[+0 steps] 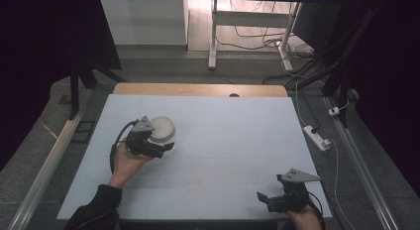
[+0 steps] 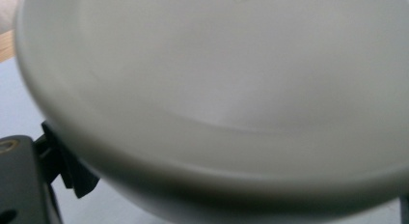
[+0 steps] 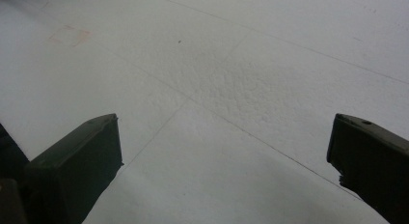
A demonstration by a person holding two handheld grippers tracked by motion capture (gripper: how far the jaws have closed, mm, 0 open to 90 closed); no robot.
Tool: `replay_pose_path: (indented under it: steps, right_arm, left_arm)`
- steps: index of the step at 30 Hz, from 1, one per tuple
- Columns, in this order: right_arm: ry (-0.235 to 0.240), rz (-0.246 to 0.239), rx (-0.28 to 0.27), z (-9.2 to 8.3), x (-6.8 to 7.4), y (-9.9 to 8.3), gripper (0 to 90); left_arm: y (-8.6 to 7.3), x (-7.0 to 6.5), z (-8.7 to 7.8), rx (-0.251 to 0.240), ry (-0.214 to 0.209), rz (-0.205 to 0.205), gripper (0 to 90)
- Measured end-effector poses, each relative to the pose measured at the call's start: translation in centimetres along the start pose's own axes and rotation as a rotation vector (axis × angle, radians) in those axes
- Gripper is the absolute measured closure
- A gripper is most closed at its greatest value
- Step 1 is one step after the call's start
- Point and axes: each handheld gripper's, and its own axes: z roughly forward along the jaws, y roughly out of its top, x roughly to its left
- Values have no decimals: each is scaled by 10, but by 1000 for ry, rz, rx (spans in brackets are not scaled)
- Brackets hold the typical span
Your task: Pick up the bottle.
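dim room, blurred close-up view

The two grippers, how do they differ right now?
The left gripper is at the white bowl, far up the table; the right gripper hovers near the front edge with nothing. The right's jaws are wide apart; the left's are hidden by the bowl. Both are black and hand-held.

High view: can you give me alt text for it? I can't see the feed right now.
A person's left tongs are at a white bowl on the left of a pale blue table. The right tongs rest open near the table's front right corner, nothing between their jaws.
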Motion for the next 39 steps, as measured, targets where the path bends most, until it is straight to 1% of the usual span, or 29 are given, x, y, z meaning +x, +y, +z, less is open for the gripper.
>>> replay_pose_path:
  steps: [7,15,23,28,39]
  right_arm:
    - [2,0,3,0,0,0,0]
    - [1,0,2,0,0,0,0]
    - [1,-1,3,0,0,0,0]
    - [1,0,1,0,0,0,0]
    - [2,0,2,0,0,0,0]
  left_arm:
    - [10,-15,7,3,-48,33,74]
    - [19,-28,15,4,-99,53,74]
    - [26,-41,23,13,-138,78,74]
    - [31,-49,27,19,-155,98,73]
    - [37,-64,34,27,-196,127,73]
